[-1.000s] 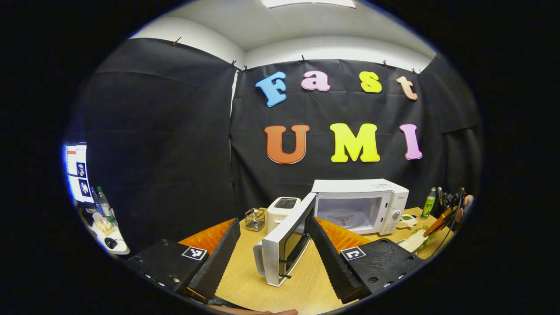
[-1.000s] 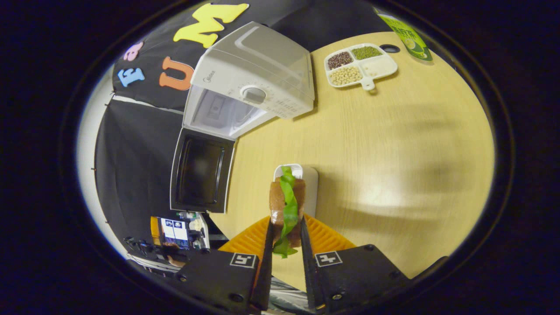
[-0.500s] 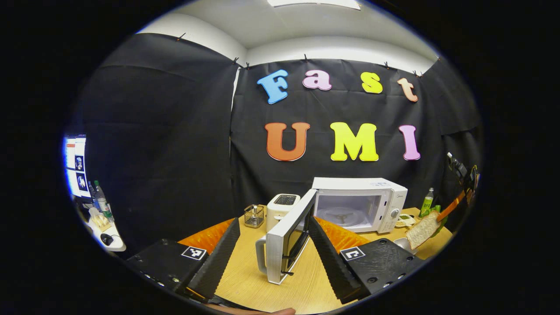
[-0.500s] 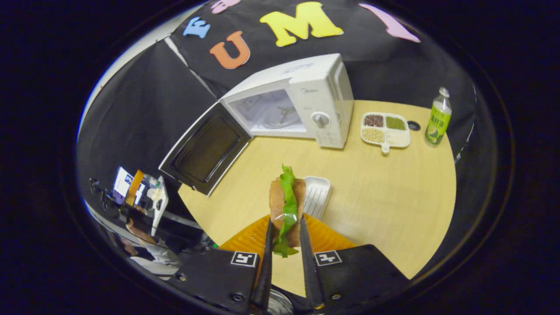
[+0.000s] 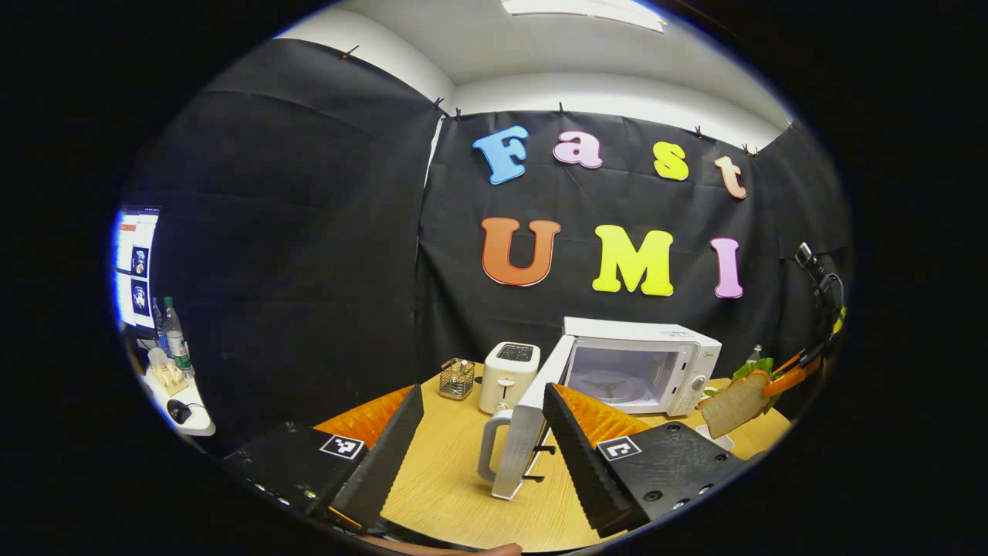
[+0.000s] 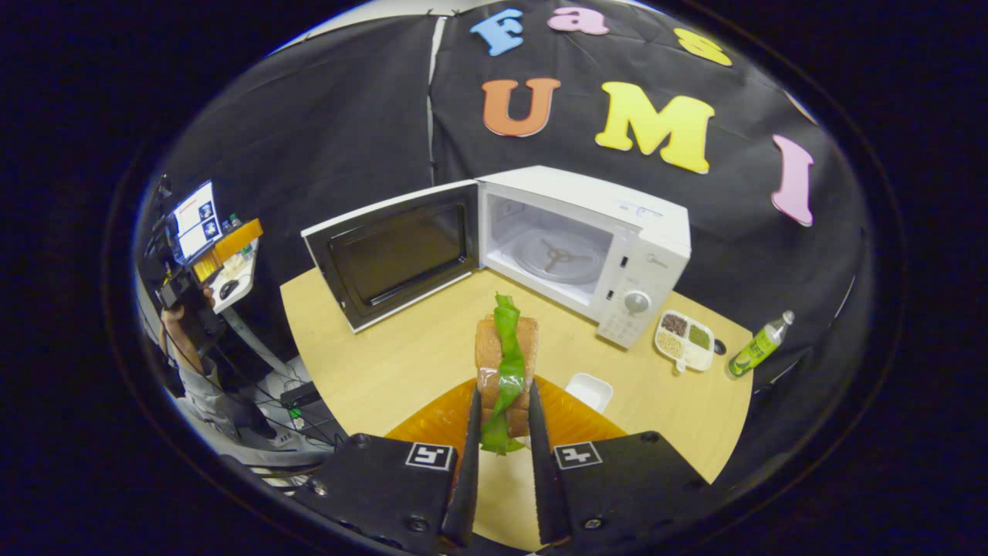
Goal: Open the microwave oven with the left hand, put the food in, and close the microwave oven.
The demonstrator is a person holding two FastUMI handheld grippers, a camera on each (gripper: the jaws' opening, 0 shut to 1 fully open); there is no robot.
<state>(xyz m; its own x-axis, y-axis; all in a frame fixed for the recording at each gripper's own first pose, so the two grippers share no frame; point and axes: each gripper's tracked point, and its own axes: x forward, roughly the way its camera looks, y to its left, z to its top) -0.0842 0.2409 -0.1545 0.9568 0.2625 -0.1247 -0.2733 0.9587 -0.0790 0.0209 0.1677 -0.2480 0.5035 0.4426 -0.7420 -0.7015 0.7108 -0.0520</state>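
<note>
Right claw (image 6: pixel 502 432) clamped on sandwich (image 6: pixel 505 359), raised above bench (image 6: pixel 386 363), facing microwave (image 6: pixel 587 247), door (image 6: pixel 397 251) swung wide. Left claw (image 5: pixel 482 432) open, holding nothing.

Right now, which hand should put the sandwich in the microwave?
The right. The right gripper is shut on the sandwich, in the air before the microwave, whose door stands open. The left gripper is open, holding nothing.
</note>
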